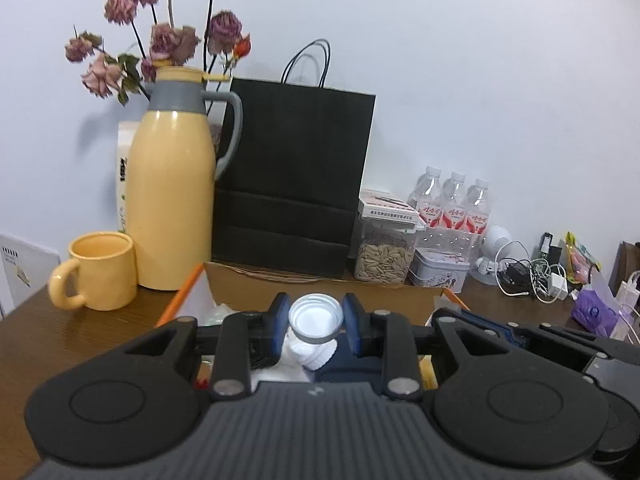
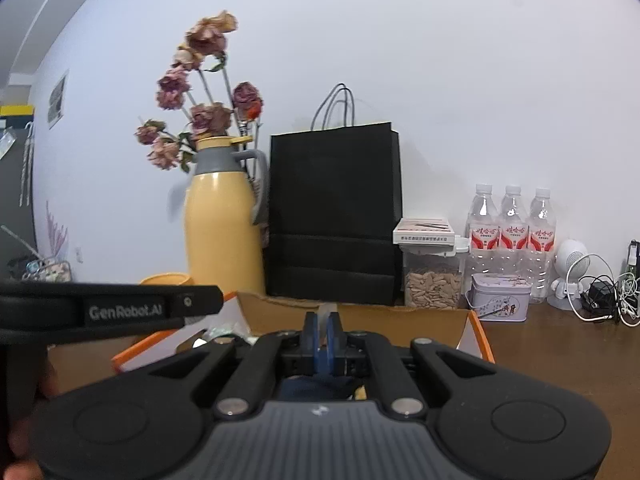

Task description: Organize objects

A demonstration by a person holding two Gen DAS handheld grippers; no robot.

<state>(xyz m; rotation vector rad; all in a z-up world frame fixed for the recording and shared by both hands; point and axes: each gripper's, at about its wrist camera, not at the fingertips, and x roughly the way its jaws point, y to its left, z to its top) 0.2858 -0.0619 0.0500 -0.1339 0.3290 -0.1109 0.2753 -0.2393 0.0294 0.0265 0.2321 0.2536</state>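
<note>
Fingers of the left gripper (image 1: 316,320) are clamping a white bottle (image 1: 314,334) over the cardboard box (image 1: 320,300); right gripper (image 2: 325,330) is pinching something thin and clear.

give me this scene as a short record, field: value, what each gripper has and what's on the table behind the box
left gripper: shut on a small white bottle, open mouth toward the camera
right gripper: shut on a thin clear item, too small to identify
cardboard box: open, just beyond both grippers
behind box: yellow thermos, black paper bag, jar of seeds
left of thermos: yellow mug
right side: three water bottles, tin
</note>
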